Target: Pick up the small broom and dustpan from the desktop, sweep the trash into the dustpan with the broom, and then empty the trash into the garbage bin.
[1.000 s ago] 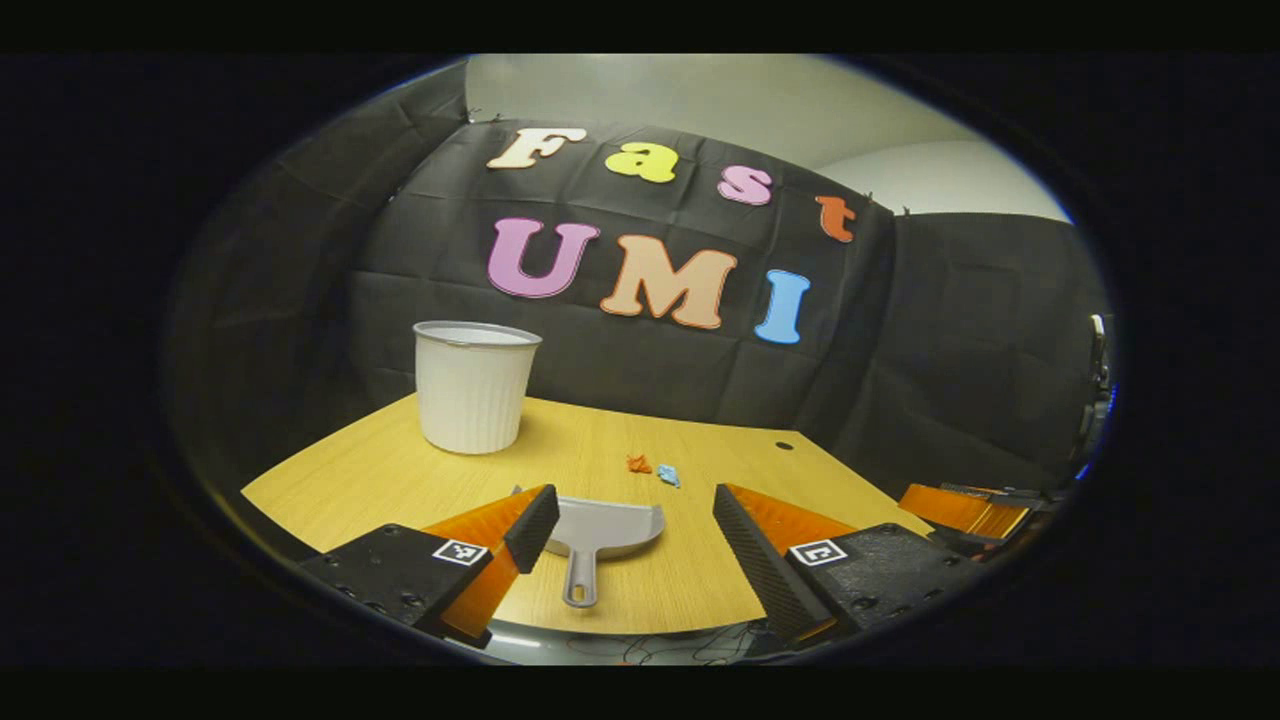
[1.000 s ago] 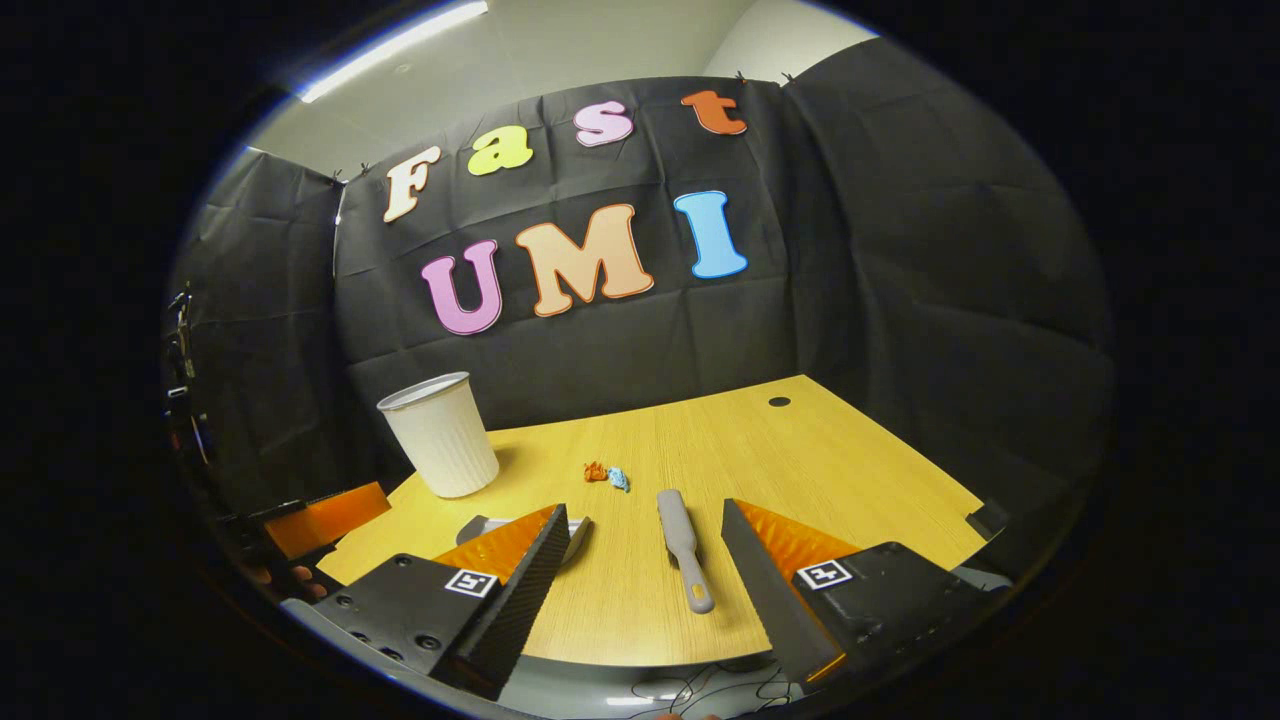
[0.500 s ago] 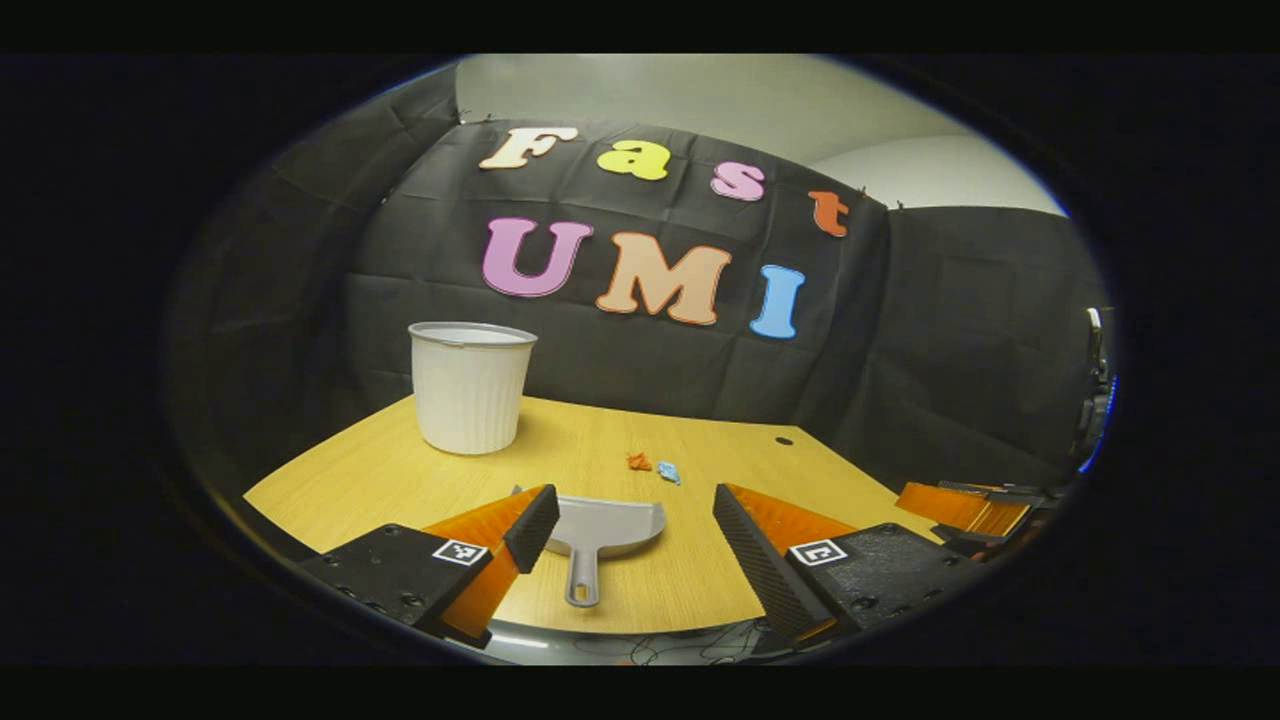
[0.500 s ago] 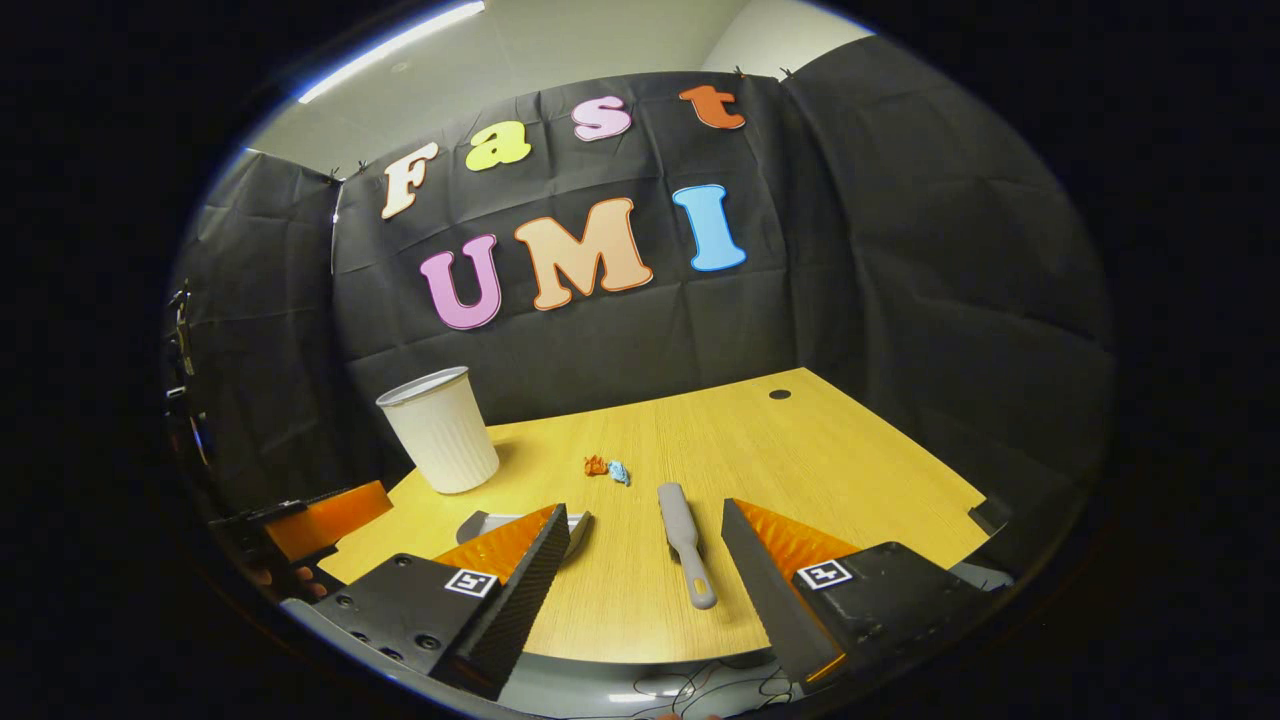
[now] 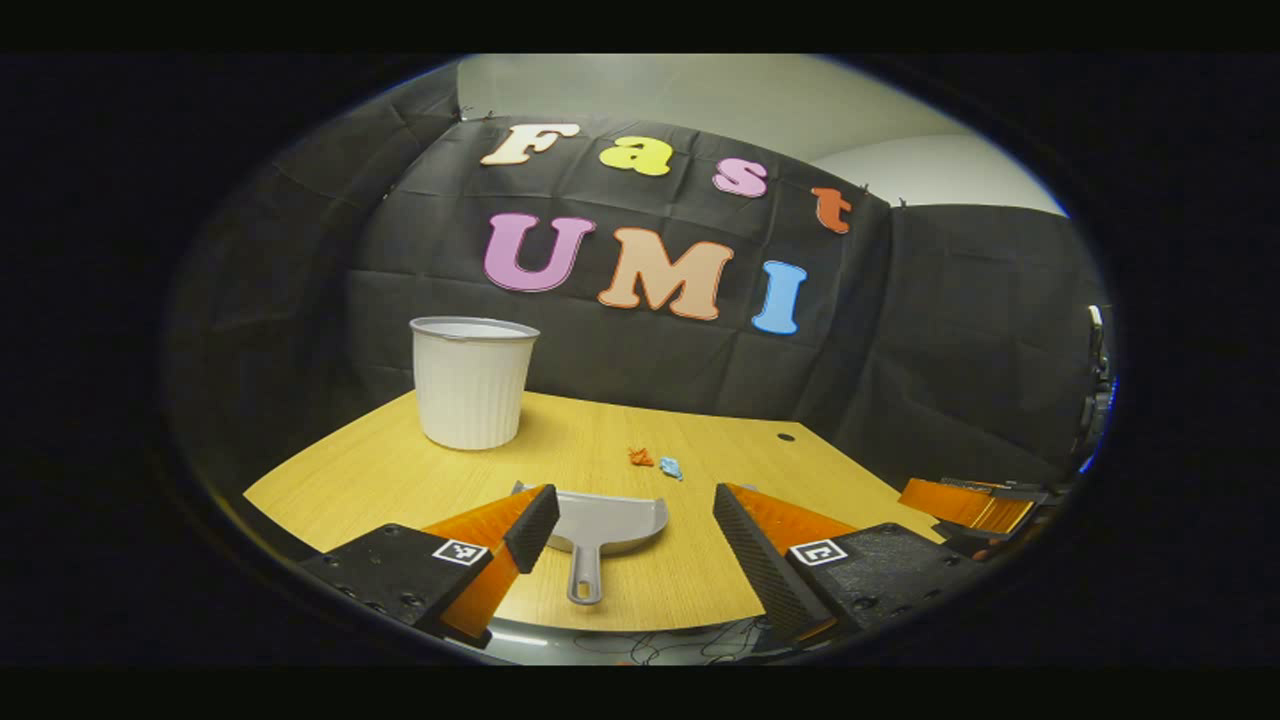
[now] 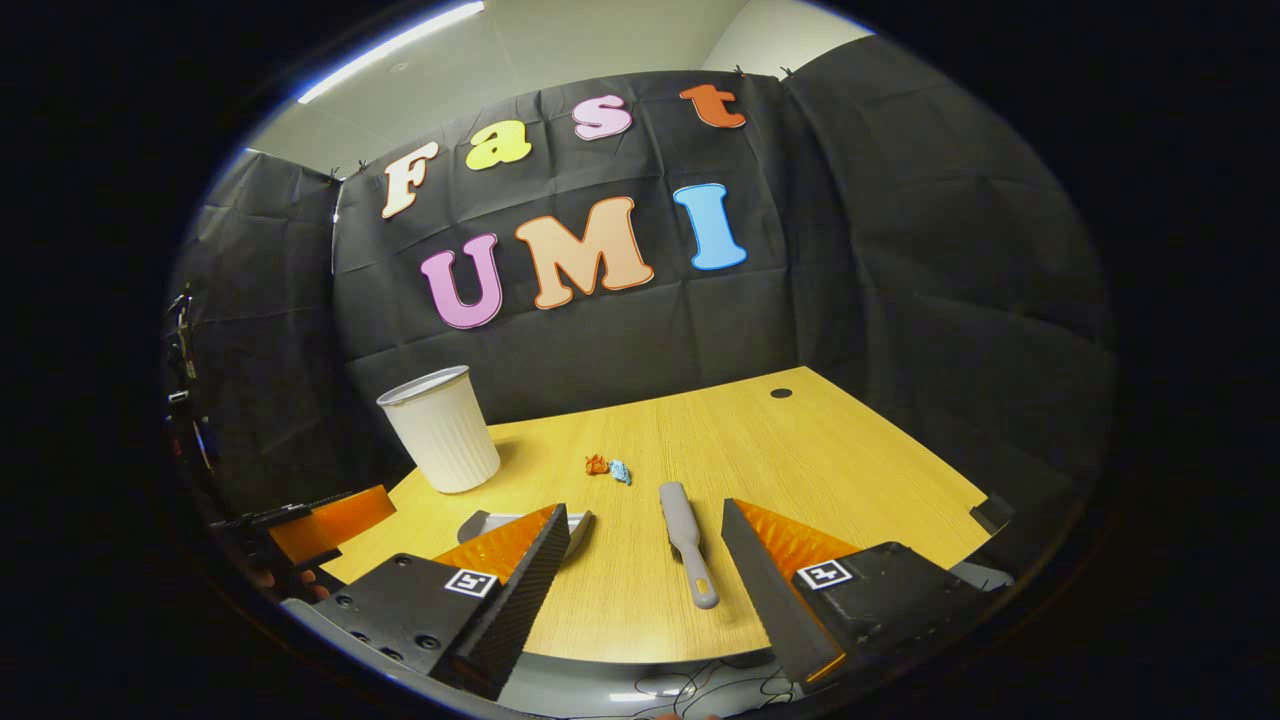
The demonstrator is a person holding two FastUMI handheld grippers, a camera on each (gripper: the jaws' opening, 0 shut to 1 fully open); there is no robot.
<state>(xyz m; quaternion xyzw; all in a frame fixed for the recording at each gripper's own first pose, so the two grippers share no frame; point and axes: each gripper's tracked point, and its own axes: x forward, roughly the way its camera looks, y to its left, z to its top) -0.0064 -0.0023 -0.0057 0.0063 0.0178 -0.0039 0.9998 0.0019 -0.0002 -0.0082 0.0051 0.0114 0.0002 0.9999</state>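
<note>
Currently: left gripper (image 5: 632, 520), jaws wide apart, empty, dustpan (image 5: 605, 520) lying between them on the table (image 5: 380, 470), handle nearest for grasping. Right gripper (image 6: 640, 540), likewise spread, broom (image 6: 685, 540) between; trash (image 6: 608, 467) beyond, garbage bin (image 6: 440, 430) far left.

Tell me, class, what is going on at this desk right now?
A person holds a two-finger gripper in each hand above the near edge of a wooden desk. The left gripper is open, lined up with the grey dustpan. The right gripper is open too, with the small broom lying between its fingers. Neither tool is gripped yet. Two scraps of trash, one orange and one blue, lie mid-desk, and the white garbage bin stands at the back left.
</note>
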